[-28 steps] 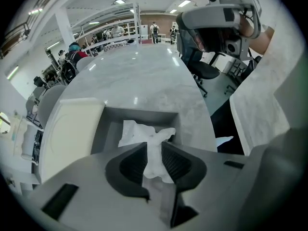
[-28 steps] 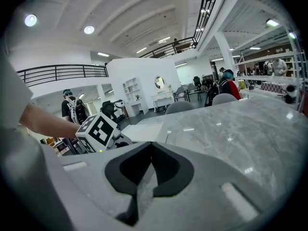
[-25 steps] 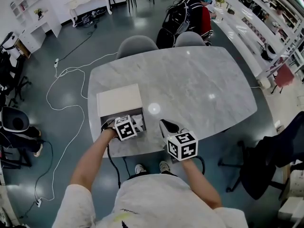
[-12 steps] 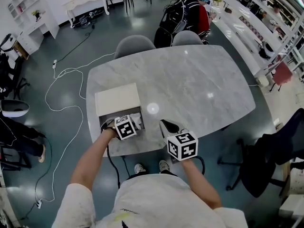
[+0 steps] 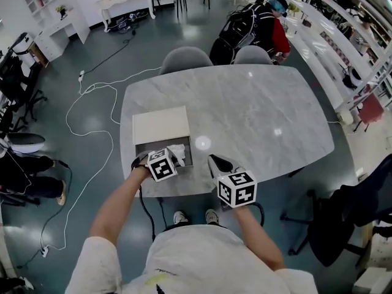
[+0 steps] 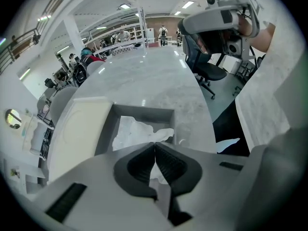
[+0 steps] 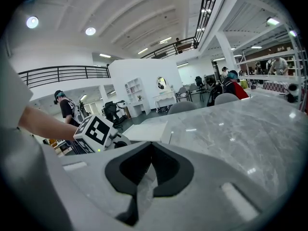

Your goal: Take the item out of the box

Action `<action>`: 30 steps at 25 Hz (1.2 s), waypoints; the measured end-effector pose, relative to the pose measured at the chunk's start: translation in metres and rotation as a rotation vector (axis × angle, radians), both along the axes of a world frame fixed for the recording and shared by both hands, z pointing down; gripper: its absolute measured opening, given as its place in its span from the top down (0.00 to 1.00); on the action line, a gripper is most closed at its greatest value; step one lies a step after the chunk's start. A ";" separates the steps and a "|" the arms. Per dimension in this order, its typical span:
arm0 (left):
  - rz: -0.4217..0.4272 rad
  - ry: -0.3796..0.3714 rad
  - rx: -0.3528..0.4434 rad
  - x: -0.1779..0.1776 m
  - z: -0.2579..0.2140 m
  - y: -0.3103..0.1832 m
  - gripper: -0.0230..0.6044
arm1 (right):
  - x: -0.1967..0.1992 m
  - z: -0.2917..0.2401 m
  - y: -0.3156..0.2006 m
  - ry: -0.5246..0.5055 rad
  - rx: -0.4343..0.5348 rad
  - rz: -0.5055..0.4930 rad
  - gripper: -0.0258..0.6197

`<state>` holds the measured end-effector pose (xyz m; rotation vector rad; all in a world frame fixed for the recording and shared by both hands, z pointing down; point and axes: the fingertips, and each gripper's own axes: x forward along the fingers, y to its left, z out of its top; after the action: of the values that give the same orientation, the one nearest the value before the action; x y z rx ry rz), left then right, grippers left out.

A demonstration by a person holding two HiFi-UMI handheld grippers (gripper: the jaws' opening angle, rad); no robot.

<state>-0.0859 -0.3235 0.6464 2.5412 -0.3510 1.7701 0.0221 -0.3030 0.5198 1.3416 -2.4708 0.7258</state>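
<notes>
Item [image 6: 137,131] (white, crumpled) lies inside the open box [image 6: 144,112] at the table's [image 5: 245,109] near-left edge | left gripper [image 6: 155,146] jaws pressed together at its nearest fold, probably to lift it; actual pinch unclear | right gripper [image 7: 150,150] closed on nothing; held aside at the near edge

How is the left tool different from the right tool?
The left tool is at the open box, with its tip by the white paper. The right tool is beside the box, over the table, with nothing at its tip. The left tool tilts down toward the box, and the right tool looks out across the table. Both have their jaws together, and both carry a marker cube.
</notes>
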 end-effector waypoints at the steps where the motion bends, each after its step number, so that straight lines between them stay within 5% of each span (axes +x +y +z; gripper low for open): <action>1: -0.009 0.008 0.010 0.001 -0.003 0.002 0.94 | 0.001 0.000 0.001 -0.001 0.001 -0.009 0.95; 12: -0.143 0.110 0.132 -0.027 -0.047 -0.002 0.94 | -0.042 -0.012 -0.005 -0.006 0.025 -0.120 0.95; 30: -0.638 0.542 0.361 -0.074 -0.162 -0.007 0.94 | -0.078 -0.053 -0.018 -0.020 0.123 -0.188 0.95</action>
<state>-0.1597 -0.3308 0.4846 2.5465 -1.3456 0.8202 -0.0555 -0.3205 0.4665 1.1242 -2.6502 0.5547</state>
